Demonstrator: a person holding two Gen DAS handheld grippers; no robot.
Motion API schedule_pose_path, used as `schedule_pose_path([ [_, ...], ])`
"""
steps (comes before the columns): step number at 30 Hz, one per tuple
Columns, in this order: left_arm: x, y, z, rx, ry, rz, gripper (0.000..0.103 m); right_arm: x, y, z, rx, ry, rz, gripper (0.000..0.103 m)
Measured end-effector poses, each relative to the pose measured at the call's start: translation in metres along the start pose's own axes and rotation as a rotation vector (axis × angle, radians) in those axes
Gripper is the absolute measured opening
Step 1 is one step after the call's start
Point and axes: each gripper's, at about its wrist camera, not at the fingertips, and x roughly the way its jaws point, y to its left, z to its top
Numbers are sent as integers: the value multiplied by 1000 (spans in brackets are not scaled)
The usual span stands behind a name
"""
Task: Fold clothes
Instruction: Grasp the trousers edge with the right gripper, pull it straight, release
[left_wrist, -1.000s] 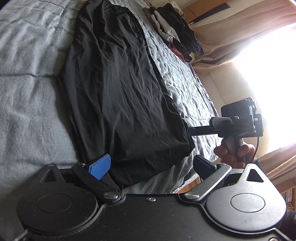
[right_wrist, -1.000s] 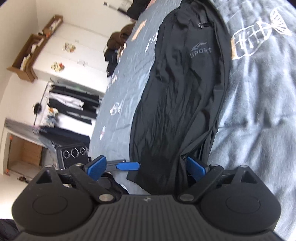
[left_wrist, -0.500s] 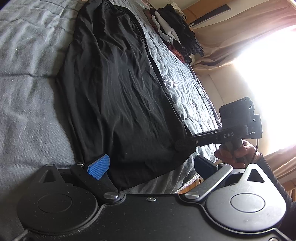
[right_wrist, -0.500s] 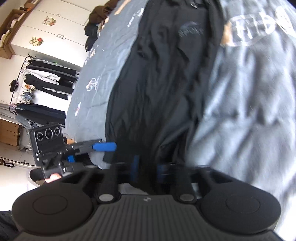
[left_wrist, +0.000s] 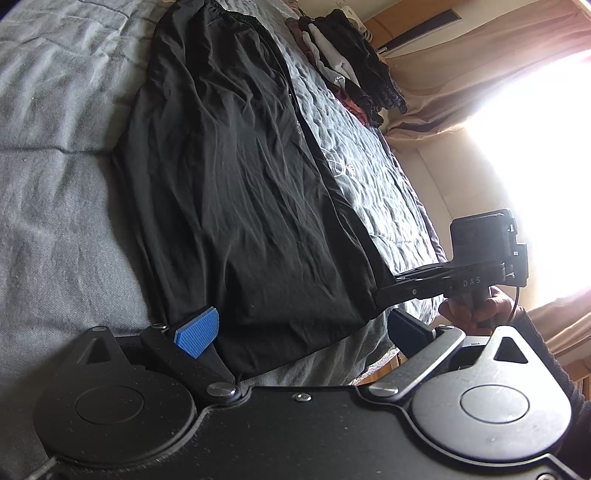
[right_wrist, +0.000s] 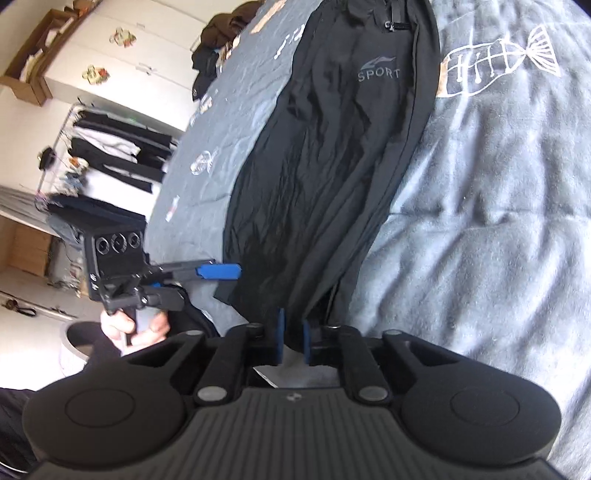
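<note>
Black sport trousers (left_wrist: 240, 192) lie lengthwise on the grey bed cover (left_wrist: 48, 206); their "SPORT" print (right_wrist: 378, 74) shows in the right wrist view. My left gripper (left_wrist: 303, 325) is open, its blue pad (left_wrist: 197, 336) resting on the near hem, with the hem's edge between the spread fingers. My right gripper (right_wrist: 293, 338) is shut on the trousers' (right_wrist: 314, 192) other near corner. In the left wrist view the right gripper (left_wrist: 384, 295) pinches that corner at the bed's edge. The left gripper (right_wrist: 236, 272) hovers beside the hem's left corner.
A heap of dark and white clothes (left_wrist: 351, 70) lies at the far end of the bed. Curtains and a bright window (left_wrist: 517, 129) are on the right. A clothes rack (right_wrist: 110, 147), a white wardrobe (right_wrist: 122, 55) and a round bin (right_wrist: 74, 343) stand beyond the bed's left side.
My right gripper went from open to shut on the trousers' near corner and has tilted. The left gripper stayed open at the hem, hardly moving.
</note>
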Motion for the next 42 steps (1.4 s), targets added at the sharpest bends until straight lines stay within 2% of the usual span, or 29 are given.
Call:
schedule_pose_path([
  [5,1,-1,0,6,2,3,98,-8,0,-1,-24,-13,-15,1],
  [14,2,-1,1,10,2,4,98,-20,12,-2,-98,-53,-112,0],
  [17,2,-1,1,9,2,4,98,-26,16,-1,-112,-40,-147,0],
  [25,5,-3,2,19,6,12,100,-42,31,4,-40,-137,-64,4],
  [28,4,-3,2,25,7,13,100,-19,53,18,-47,-185,63,6],
  [30,2,-2,2,19,6,8,100,7,61,26,-51,-186,107,13],
  [31,2,-2,2,18,7,8,100,22,60,29,-35,-170,117,18],
  [33,1,-1,2,20,9,8,100,48,49,32,-2,-130,82,23],
  [36,1,-1,3,15,12,3,100,68,17,29,76,-81,9,25],
  [37,0,0,4,9,13,-2,100,67,5,25,97,-86,-3,25],
  [39,-3,2,5,-2,16,-10,99,58,-14,17,129,-114,33,22],
  [42,-13,2,8,-6,18,-17,99,41,-25,9,156,-144,35,22],
])
